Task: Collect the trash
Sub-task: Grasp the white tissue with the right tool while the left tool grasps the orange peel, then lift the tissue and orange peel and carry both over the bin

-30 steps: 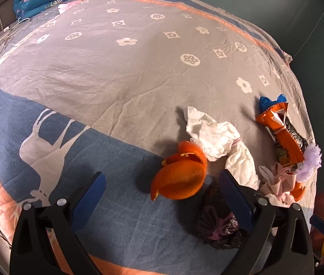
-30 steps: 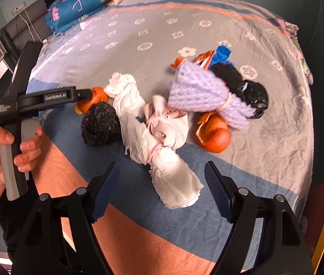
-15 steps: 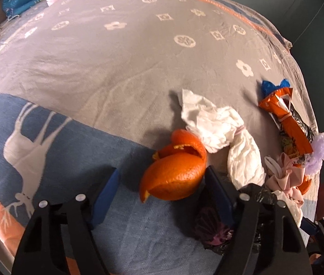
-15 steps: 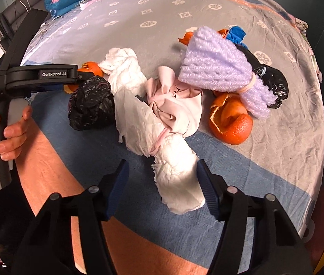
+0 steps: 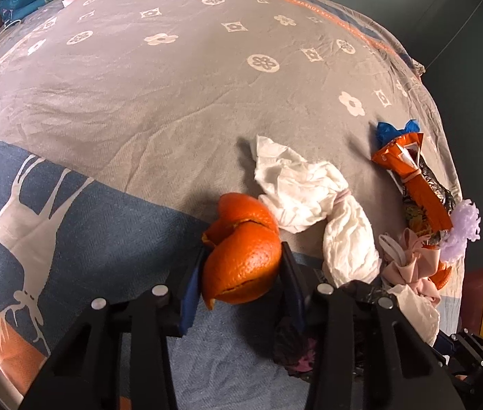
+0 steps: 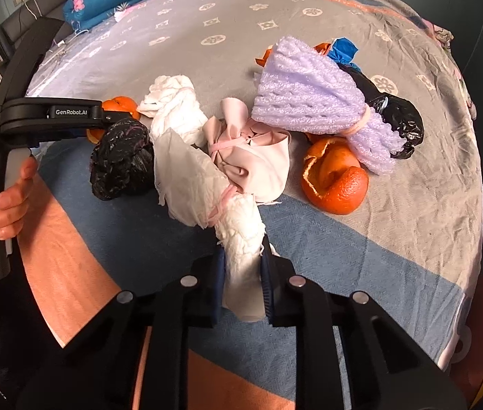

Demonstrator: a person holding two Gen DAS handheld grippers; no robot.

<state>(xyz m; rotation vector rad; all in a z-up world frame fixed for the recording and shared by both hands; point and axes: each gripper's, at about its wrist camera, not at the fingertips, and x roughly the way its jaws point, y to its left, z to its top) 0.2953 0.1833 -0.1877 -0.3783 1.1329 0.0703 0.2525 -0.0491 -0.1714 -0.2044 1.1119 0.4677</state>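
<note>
the left gripper (image 5: 241, 273) has its two blue pads on either side of an orange peel (image 5: 243, 263), and its jaws are closing on it; the pads sit flush against the rind on both sides, so the peel is gripped between them; the peel lies on the bedspread (image 5: 138, 102), on the blue band near the grey field, just beside a crumpled white tissue bundle (image 5: 303, 191); a black crinkled bag (image 5: 292, 352) lies right under the left gripper's right finger.

the right gripper (image 6: 243, 273) has its jaws closing too, nearly together, and they pinch the near end of the white tissue bundle (image 6: 203, 184); the paper bulges out above and below the pads; this bundle is tied round with a pink band and runs away from the gripper toward a pink cloth wad (image 6: 258, 157), which it touches; to the left the black crinkled bag (image 6: 121, 160) rests against it.

further right a second orange peel (image 6: 335, 181) lies open on the grey cloth, touching a lilac foam net (image 6: 309, 95); behind that net lies a black plastic bag (image 6: 398, 119), and a blue scrap (image 6: 344, 48) peeks out; a person's hand (image 6: 5, 188) holds the left gripper's handle at the left edge of the right wrist view.
</note>
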